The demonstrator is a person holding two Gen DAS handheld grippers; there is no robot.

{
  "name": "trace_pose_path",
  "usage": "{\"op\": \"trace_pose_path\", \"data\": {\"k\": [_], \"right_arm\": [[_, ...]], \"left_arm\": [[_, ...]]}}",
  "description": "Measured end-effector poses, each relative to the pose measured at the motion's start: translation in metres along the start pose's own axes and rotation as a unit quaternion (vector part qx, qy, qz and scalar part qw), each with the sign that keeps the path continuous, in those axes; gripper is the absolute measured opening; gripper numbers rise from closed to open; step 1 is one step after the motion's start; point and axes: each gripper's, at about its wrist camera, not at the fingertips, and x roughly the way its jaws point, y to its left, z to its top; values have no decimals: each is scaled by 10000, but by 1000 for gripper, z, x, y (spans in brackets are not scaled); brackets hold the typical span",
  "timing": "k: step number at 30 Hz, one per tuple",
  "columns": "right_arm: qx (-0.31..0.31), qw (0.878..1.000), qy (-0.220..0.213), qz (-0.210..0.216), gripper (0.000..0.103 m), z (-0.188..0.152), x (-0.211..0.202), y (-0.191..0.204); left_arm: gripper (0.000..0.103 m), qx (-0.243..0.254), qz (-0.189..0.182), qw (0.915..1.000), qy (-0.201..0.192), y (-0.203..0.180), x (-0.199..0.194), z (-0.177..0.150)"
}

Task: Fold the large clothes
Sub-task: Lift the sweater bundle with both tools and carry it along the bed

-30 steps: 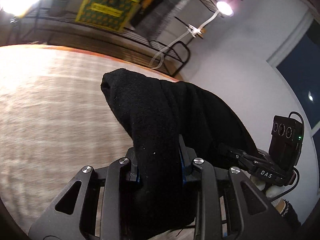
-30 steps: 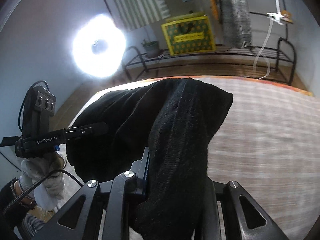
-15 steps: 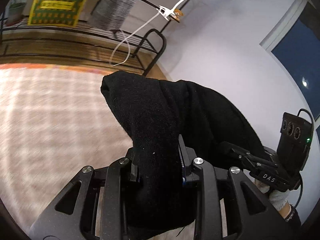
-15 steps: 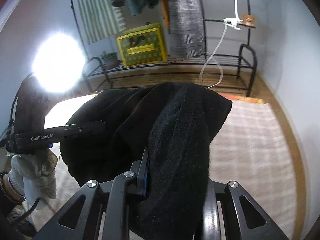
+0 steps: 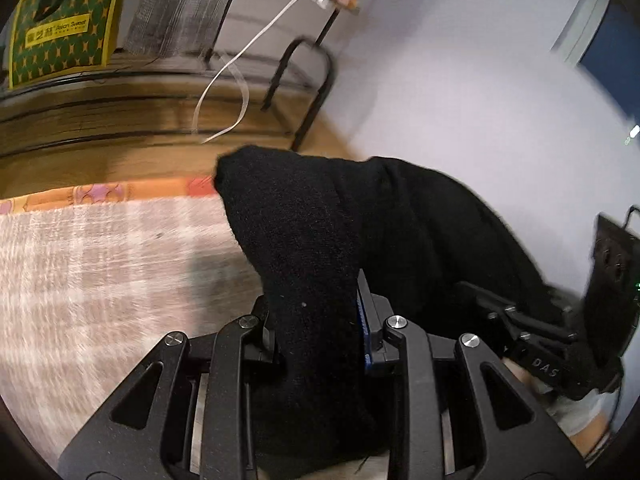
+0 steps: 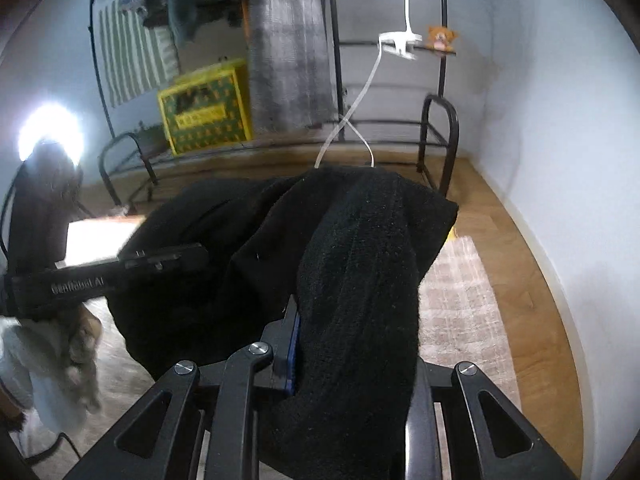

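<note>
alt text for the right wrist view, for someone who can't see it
The right gripper is clamped on a thick fold of black garment, which drapes left to the left gripper. Behind lie a pale rug, wood floor and a metal clothes rack.

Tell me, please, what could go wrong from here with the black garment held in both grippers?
The black garment bunches thickly over the left gripper and right gripper, so laying it on the rug may trap creases. Each grips only a fold, which might slip. The cloth hides both cameras' view ahead.
</note>
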Motion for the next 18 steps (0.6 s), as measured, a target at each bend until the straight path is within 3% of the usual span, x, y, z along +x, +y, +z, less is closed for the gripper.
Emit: {"op": "trace_pose_path", "data": {"k": [3, 9, 13, 18], "right_arm": [[-52, 9987, 441, -245, 21, -12, 33, -12], [302, 9991, 297, -40, 23, -21, 40, -28], [647, 9970, 370, -204, 45, -22, 38, -37], [685, 9968, 218, -339, 54, -25, 22, -30]], "left_arm": [[26, -7, 101, 9998, 192, 14, 18, -9], [31, 17, 160, 9998, 145, 13, 20, -9], [42, 46, 319, 9995, 72, 9, 12, -9], [44, -24, 440, 9990, -95, 7, -15, -10]]}}
